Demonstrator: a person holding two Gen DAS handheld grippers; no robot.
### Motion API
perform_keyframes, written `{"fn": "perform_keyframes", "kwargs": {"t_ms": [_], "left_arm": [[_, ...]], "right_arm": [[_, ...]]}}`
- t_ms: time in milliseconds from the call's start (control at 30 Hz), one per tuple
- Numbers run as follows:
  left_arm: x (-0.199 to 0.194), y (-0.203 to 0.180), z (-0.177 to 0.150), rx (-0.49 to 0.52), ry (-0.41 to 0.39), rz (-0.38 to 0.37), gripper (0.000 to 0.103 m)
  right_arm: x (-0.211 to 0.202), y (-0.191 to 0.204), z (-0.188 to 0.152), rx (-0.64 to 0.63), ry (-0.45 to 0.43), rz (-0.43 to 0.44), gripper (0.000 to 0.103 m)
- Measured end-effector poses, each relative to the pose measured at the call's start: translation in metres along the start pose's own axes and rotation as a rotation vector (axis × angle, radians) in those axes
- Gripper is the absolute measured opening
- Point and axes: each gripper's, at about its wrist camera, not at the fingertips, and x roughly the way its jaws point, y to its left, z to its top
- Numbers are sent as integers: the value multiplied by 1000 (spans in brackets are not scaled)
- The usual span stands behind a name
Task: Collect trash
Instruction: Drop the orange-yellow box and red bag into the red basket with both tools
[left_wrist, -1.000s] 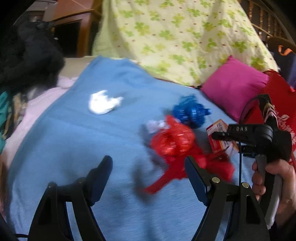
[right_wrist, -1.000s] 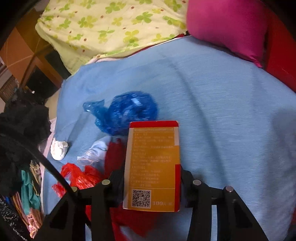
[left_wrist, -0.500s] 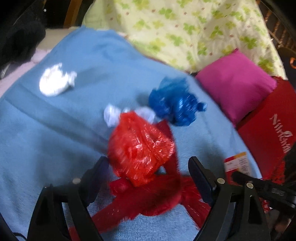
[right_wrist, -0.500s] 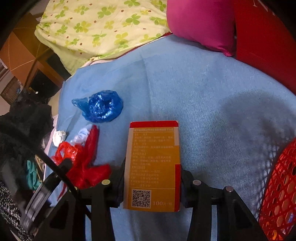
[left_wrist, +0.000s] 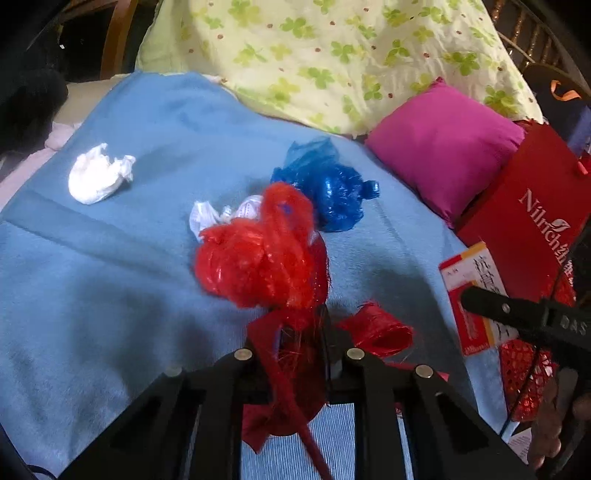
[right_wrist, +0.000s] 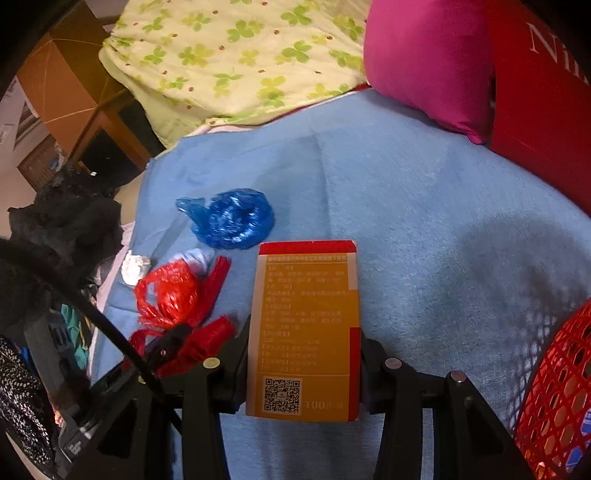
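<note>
On the blue blanket lies a crumpled red plastic bag. My left gripper is shut on the bag's twisted tail, which hangs out below the fingers. Just beyond it are a blue plastic bag, a small white wrapper and, further left, a white tissue wad. My right gripper is shut on an upright orange and red carton, held above the blanket. The carton also shows at the right of the left wrist view. The red plastic bag and the left gripper's fingertip appear lower left in the right wrist view.
A red mesh basket stands at the right edge, close to the carton. A pink pillow, a red paper bag and a clover-print quilt line the far side. Dark clothes are piled at the left.
My left gripper moved in over the red bag and closed on its tail. My right gripper carried the carton to the right, and the red basket came into its view.
</note>
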Motion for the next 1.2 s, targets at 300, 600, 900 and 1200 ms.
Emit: {"fn": "perform_keyframes", "kwargs": {"t_ms": [300,600,900,1200], "left_arm": [[-54,-1,-11,55,-114,-4,18],[-86,3,-29,44,-170,2,18],[-109,-25,-47,78,-181,-17,18],[-135,-100,-24,193,-259,-109,18]], "right_arm": [[-15,11,-3,-31,-49,32,48],[-51,19,-29,-65,-129,81,48],[-108,20,-51,-117,-303,152,48],[-169,4,-57,-138,-493,171,48]]}}
